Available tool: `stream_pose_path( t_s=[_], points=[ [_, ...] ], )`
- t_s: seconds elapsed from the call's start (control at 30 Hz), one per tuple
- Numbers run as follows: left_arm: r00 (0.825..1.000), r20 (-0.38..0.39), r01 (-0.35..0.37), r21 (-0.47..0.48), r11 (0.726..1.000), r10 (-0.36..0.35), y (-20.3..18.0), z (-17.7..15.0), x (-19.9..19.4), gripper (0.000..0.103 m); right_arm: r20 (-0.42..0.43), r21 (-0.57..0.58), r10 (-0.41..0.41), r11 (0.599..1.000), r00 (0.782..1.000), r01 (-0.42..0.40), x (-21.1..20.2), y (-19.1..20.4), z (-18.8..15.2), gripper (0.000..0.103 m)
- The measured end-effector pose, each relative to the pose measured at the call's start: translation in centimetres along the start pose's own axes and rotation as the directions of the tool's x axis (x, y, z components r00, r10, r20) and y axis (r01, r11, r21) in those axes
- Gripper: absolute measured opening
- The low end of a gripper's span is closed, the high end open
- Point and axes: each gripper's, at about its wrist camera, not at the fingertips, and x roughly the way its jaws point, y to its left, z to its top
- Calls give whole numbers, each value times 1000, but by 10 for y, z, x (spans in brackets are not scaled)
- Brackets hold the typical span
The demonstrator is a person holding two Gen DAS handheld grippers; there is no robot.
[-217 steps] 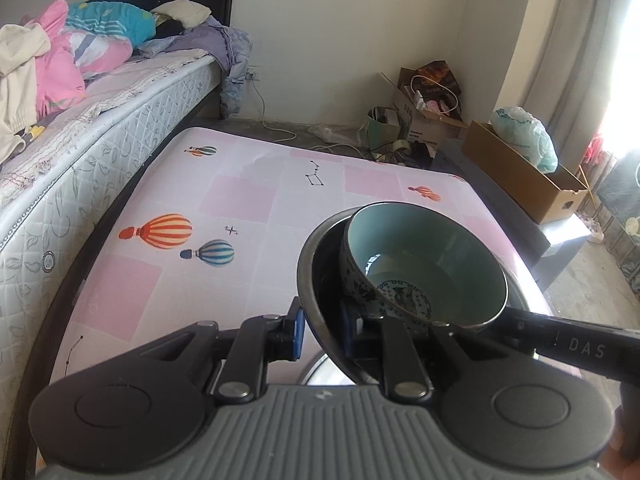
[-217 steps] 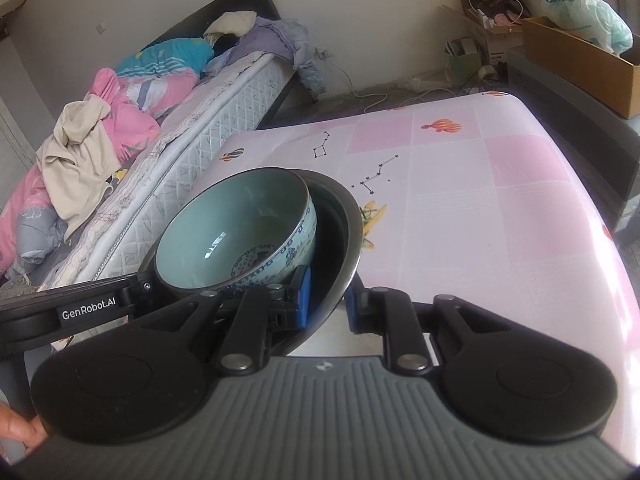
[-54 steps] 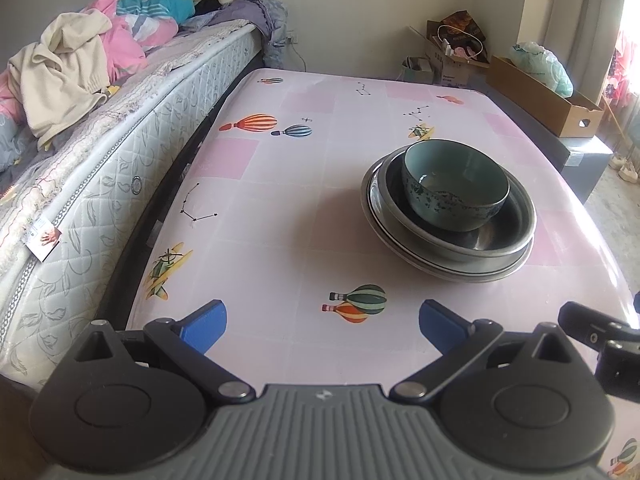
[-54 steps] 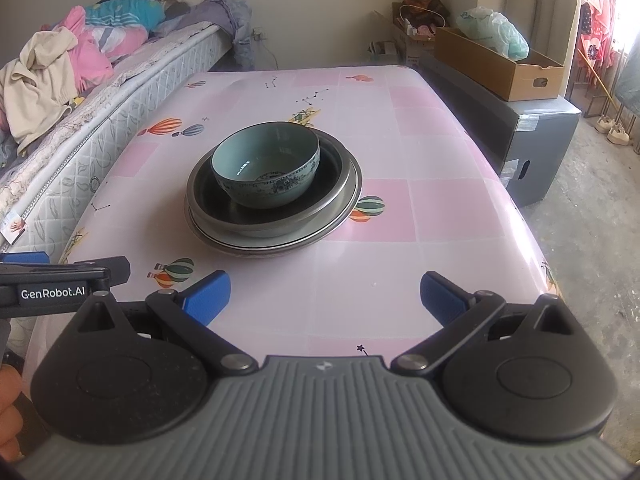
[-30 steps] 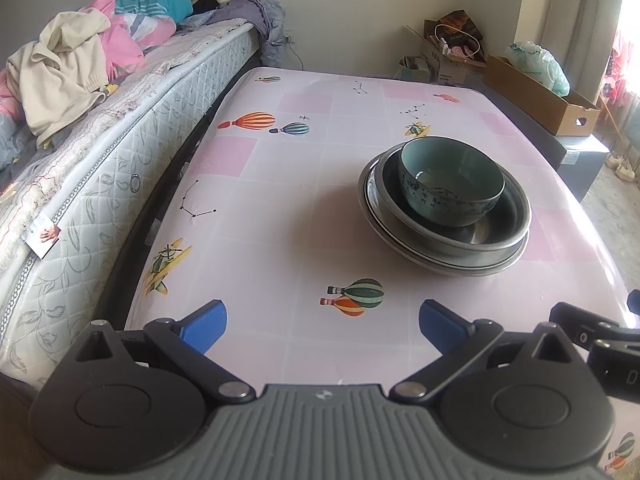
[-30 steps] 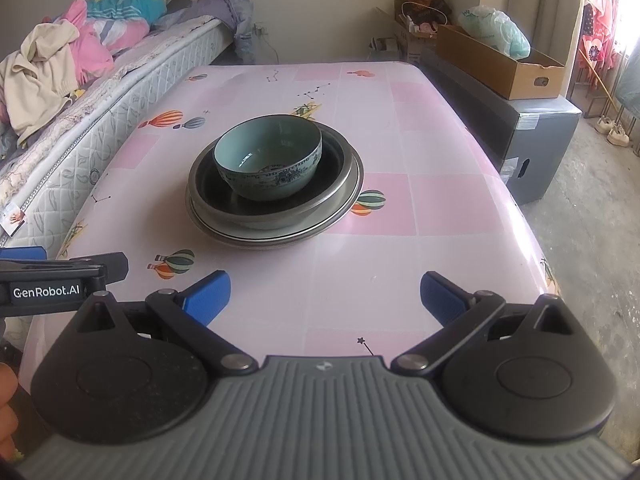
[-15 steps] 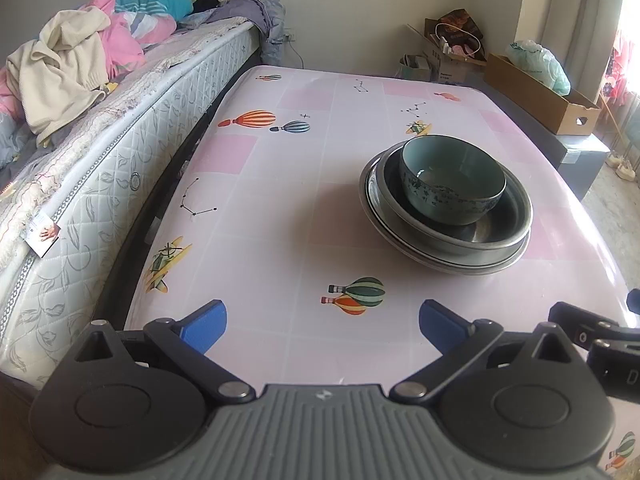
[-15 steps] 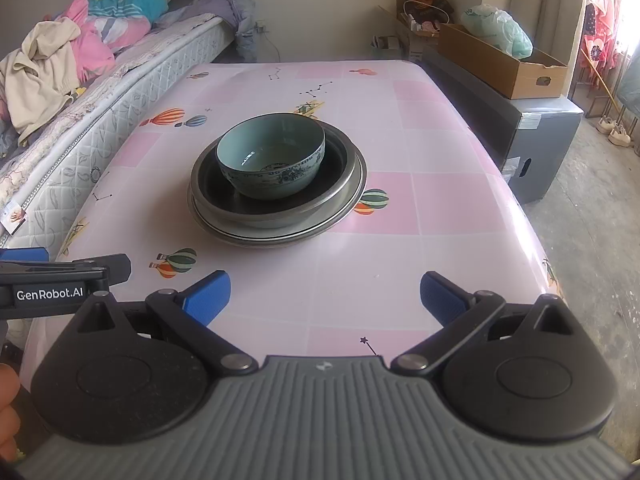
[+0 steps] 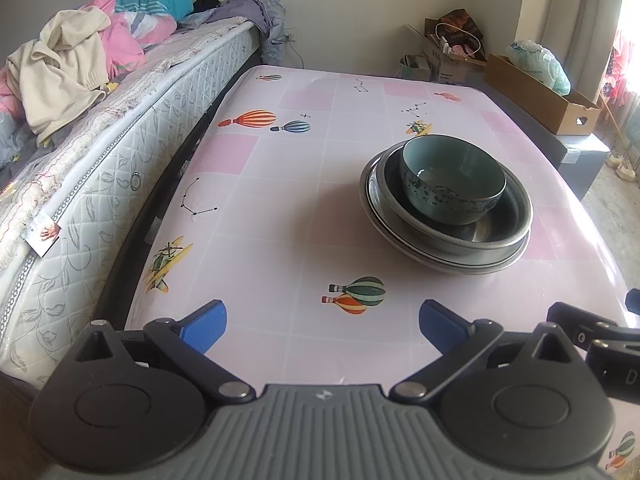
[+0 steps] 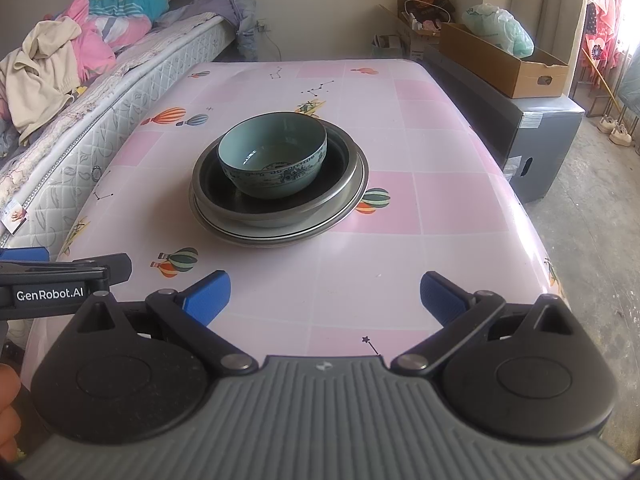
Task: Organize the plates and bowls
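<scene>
A teal ceramic bowl (image 9: 452,180) with a blue patterned band sits inside a dark metal bowl (image 9: 500,222), which rests on a steel plate (image 9: 472,266); the stack stands on the pink table. It also shows in the right wrist view: teal bowl (image 10: 274,154), metal bowl (image 10: 340,184), plate (image 10: 280,238). My left gripper (image 9: 322,324) is open and empty, held back over the table's near edge. My right gripper (image 10: 324,294) is open and empty, also near the front edge, apart from the stack.
The pink balloon-print table (image 9: 280,200) stands beside a bed (image 9: 80,128) piled with clothes on the left. A cardboard box (image 10: 500,60) lies on a dark cabinet (image 10: 532,128) to the right. The other gripper shows at the edge of each view.
Earlier both grippers held the metal bowl with the teal bowl inside. Now the stack rests on the table, both grippers are open and drawn back. Little movement over the last second.
</scene>
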Motion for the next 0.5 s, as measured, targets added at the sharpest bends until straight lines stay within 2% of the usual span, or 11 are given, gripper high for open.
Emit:
stream_pose_path(
  t_s=[0.5],
  points=[
    [1000,-3,0,1,1000,0,0,0,0,103,-5,0,6,1000,1000,-6,0,3,-1,102]
  ],
)
